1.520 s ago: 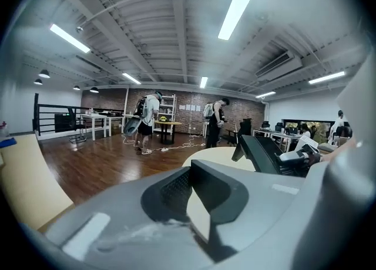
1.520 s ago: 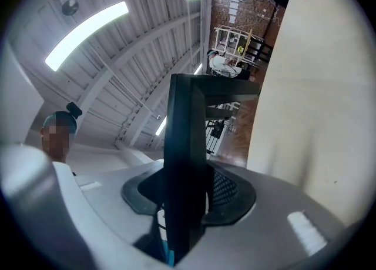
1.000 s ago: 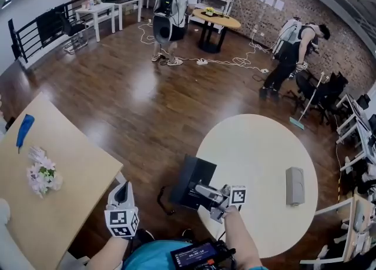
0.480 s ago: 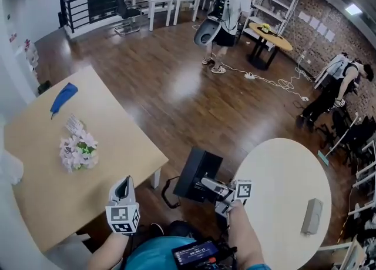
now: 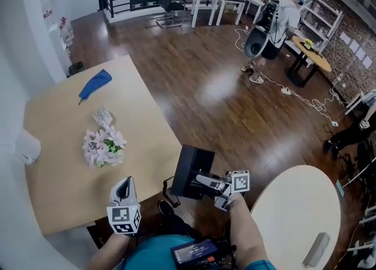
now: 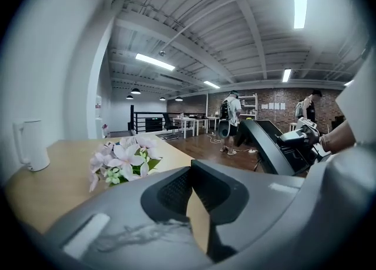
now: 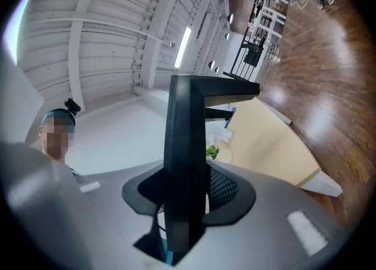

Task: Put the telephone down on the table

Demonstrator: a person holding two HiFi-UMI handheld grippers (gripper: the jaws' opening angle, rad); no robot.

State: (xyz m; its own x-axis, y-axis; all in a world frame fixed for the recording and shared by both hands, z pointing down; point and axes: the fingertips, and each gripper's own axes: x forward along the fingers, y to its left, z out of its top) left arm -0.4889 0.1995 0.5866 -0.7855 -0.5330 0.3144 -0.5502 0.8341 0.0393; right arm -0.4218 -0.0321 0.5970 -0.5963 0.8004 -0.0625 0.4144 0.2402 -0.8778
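The telephone (image 5: 192, 172), a black slab-shaped set, hangs in the air over the wooden floor, between the square wooden table (image 5: 59, 169) and the round white table (image 5: 294, 204). My right gripper (image 5: 207, 182) is shut on the telephone's right side; in the right gripper view the black body (image 7: 187, 145) stands clamped between the jaws (image 7: 188, 201). A dark cord (image 5: 166, 195) dangles below it. My left gripper (image 5: 122, 191) hovers by the wooden table's near edge, shut and holding nothing (image 6: 197, 204). From there the telephone (image 6: 264, 145) shows at the right.
On the wooden table lie a bunch of pale flowers (image 5: 104, 145), a blue thing (image 5: 95, 85) and a white jug (image 5: 26, 145). A grey block (image 5: 319, 250) rests on the round table. A person (image 5: 273, 16) stands far off among tables and floor cables.
Both grippers have swung left, away from the round white table and toward the square wooden table. The telephone has travelled along in the right gripper's hold.
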